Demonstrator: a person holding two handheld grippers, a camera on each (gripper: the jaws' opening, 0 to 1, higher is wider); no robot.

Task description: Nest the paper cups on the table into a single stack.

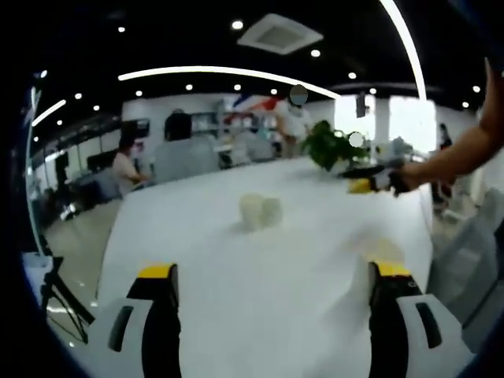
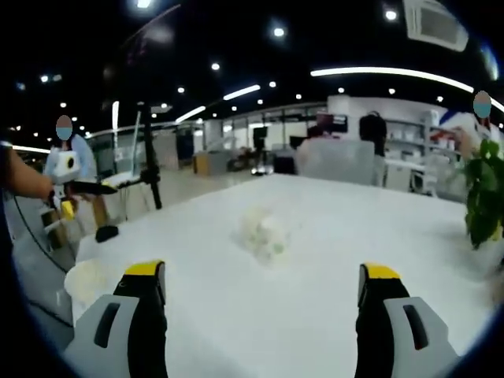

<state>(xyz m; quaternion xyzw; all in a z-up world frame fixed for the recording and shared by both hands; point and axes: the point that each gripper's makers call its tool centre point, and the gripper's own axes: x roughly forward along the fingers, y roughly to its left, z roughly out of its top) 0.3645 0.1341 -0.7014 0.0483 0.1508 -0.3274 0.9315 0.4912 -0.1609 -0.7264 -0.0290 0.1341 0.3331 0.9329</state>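
Note:
A small cluster of pale paper cups [image 1: 260, 211] sits near the middle of the white table [image 1: 236, 307], blurred. The right gripper view shows the same cups [image 2: 261, 230] ahead of the jaws. My left gripper [image 1: 273, 270] is open and holds nothing, well short of the cups. My right gripper [image 2: 262, 270] is also open and holds nothing, at a similar distance from them. It comes into the left gripper view as the right gripper [image 1: 368, 183] on a person's arm, over the far side of the table. Another pale cup [image 2: 87, 281] sits near the table's corner.
A potted green plant [image 1: 331, 146] stands at the far table edge, and the same plant [image 2: 484, 197] is in the right gripper view. A dark tripod [image 2: 150, 157] stands beyond the table. People and office shelves are in the background. The left gripper [image 2: 67, 189] is off the table's left edge.

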